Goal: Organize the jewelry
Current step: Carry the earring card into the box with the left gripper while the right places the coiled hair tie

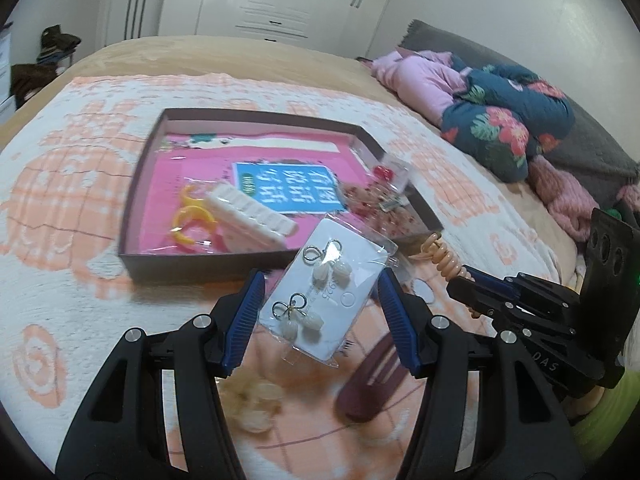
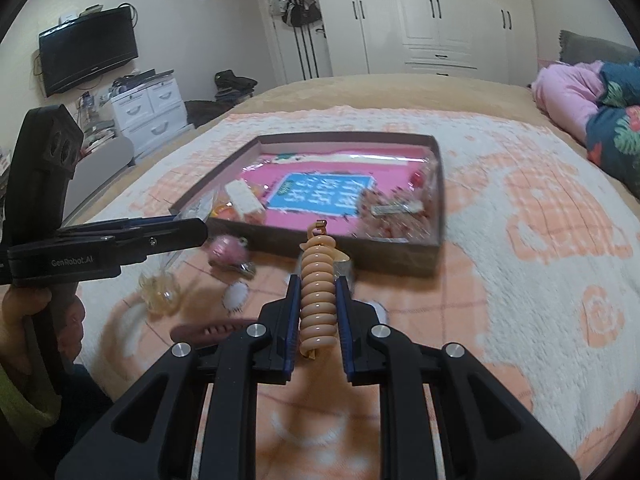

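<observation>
Our left gripper [image 1: 320,316] is spread wide around the clear-bagged white card of shell earrings [image 1: 326,300], pads not touching it, so it could slide off; our right gripper [image 2: 318,312] pinches the beige spiral hair clip [image 2: 319,300], which may twist loose. Both sit just short of the dark shallow cardboard box [image 2: 400,250], whose near wall could snag them; open bed right of the right gripper.

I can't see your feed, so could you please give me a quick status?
Left hand-held gripper open around earring card. Right hand-held gripper shut on spiral hair clip. Box ahead, unobstructed.
</observation>
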The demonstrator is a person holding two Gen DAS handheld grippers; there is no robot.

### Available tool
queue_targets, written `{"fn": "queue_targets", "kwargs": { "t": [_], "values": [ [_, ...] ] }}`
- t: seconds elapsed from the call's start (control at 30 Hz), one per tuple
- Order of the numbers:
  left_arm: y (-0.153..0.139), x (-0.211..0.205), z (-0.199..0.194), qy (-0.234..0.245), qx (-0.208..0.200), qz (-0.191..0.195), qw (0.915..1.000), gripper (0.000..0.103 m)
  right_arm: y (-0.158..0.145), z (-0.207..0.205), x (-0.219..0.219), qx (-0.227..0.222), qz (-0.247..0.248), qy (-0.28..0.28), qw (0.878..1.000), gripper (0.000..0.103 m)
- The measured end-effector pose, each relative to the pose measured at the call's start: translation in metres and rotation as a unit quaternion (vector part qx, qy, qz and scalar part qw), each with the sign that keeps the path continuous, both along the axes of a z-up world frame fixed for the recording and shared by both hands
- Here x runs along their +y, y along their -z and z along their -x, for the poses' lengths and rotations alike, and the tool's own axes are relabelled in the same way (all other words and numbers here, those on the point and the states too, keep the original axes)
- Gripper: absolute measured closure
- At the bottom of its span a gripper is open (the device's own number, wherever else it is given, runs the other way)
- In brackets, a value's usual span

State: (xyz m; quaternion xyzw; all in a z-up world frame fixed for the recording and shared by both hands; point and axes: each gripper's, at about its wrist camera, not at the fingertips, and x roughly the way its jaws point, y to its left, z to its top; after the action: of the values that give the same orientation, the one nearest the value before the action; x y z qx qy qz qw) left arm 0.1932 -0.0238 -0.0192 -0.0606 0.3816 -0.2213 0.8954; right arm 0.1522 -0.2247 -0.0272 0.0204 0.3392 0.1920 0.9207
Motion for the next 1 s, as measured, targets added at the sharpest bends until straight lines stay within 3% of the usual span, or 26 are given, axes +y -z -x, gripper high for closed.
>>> {"fn": "queue_targets", "kwargs": {
  "t": [0.6,1.0],
  "values": [
    [-0.003,0.064,-0.021,-0.078,-0.014,0.018,0.9967,0.053,-0.01,-0.043,0.044,-0.006,0.0,-0.031,1.0,0.086],
    [-0.009,0.077,-0.05,-0.094,-0.021,0.014,0.9952,0.053,-0.01,-0.08,0.045,-0.01,-0.001,-0.015,1.0,0.086]
  ]
}}
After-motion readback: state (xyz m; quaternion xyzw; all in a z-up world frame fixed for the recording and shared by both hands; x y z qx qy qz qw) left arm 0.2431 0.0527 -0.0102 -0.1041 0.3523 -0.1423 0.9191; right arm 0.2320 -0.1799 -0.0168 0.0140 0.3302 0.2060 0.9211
